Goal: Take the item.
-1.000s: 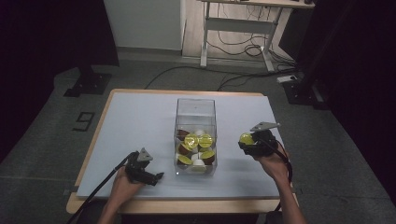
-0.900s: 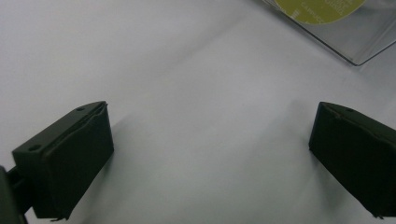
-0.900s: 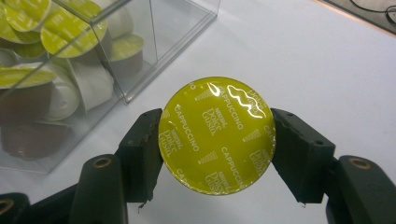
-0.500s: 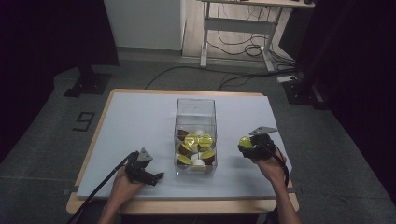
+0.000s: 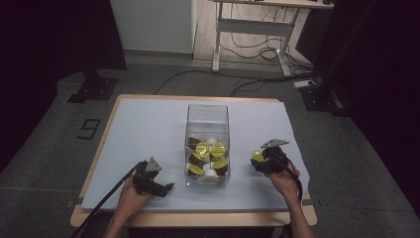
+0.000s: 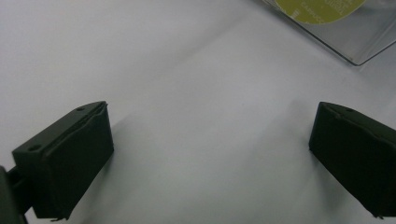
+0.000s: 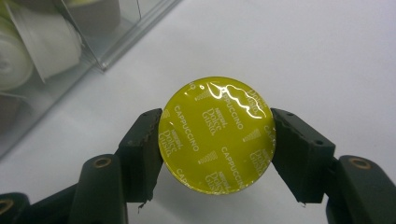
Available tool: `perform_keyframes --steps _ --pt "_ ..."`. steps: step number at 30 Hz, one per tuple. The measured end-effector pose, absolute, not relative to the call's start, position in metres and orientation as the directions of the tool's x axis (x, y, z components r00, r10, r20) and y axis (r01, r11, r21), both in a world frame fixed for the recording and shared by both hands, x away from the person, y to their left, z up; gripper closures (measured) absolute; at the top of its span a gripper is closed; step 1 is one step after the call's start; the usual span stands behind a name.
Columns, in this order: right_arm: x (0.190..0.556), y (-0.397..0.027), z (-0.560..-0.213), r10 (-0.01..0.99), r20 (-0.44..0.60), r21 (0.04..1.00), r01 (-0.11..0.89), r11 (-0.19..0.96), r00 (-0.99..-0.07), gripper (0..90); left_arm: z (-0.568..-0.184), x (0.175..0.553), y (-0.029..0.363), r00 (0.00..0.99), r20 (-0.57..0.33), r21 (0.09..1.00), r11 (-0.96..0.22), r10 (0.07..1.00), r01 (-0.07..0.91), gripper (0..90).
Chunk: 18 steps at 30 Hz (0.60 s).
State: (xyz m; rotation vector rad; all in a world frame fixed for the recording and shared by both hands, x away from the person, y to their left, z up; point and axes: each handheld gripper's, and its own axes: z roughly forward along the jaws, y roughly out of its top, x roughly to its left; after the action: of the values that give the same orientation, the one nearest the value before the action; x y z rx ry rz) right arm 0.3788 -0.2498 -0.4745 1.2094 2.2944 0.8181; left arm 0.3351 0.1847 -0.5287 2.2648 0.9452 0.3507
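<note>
A coffee capsule (image 7: 217,135) with a yellow-green foil lid printed "Cappuccino" sits between the jaws of my right gripper (image 7: 217,154), which is shut on it. In the high view that capsule (image 5: 257,155) and right gripper (image 5: 262,162) hang low over the white mat, to the right of a clear plastic box (image 5: 207,130). The box holds several capsules (image 5: 203,148) with yellow-green lids, plus brown and white ones. My left gripper (image 5: 166,188) rests near the box's front left corner, its jaws wide apart over bare mat (image 6: 205,140). A corner of the clear box (image 6: 359,51) shows at the upper right there.
The table (image 5: 99,148) is covered by a white mat, with wooden edges showing at the front and left. A cable (image 5: 106,198) trails from the left gripper off the front edge. Beyond the table stand a desk frame (image 5: 247,29) and floor cables.
My right gripper has come down toward the mat with the capsule in its jaws, drifting slightly nearer the front edge. The left gripper has stayed put.
</note>
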Motion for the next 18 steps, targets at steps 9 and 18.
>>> perform_keyframes --steps 9,18 --pt "0.382 -0.247 -0.487 0.836 -0.086 0.638 0.614 0.464 -0.543 37.9 -0.529 0.335 0.185 0.704 -0.003 0.659 -0.528 0.71 0.536 0.0" --pt "0.385 -0.246 -0.497 0.836 -0.081 0.604 0.641 0.474 -0.542 37.7 -0.529 0.335 0.185 0.704 -0.003 0.659 -0.528 0.71 0.535 0.0"
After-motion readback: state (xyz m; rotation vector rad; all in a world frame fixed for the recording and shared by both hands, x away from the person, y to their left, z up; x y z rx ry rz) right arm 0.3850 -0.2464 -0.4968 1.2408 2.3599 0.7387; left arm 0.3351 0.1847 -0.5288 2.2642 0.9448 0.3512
